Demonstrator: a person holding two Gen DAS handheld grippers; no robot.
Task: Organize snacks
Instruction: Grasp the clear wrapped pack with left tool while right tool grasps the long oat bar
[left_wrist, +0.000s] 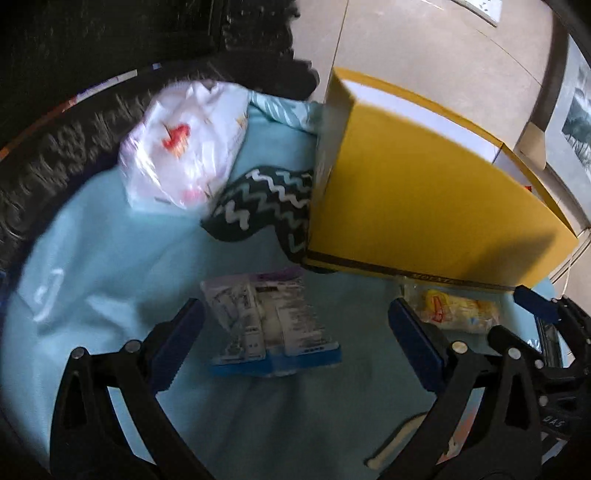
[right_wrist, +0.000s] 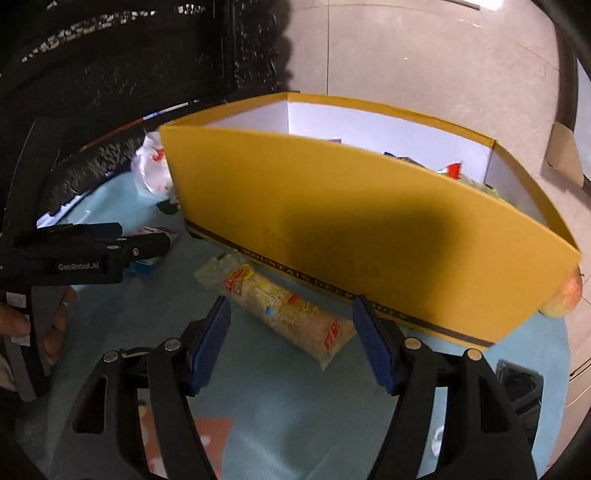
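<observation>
Right now both claws are hanging angled down over a round table covered in a pale blue cloth. The left claw is standing with its blue pads apart, and a flat snack packet with a blue bottom edge and small print is lying on the cloth between them, untouched by either pad. The right claw is likewise standing open, with a long yellowish snack pack lying diagonally between its pads, again without contact. That pack is resting just beside the near wall of a yellow cardboard box, which is sitting open on the table with several wrappers inside, too hidden to identify. A white plastic bag with red print is lying near the far edge, beside a dark green cloth with zigzag stripes that is touching the box's end. At the box's right corner an apple is peeking out. A person's hand is gripping the left tool's handle.
</observation>
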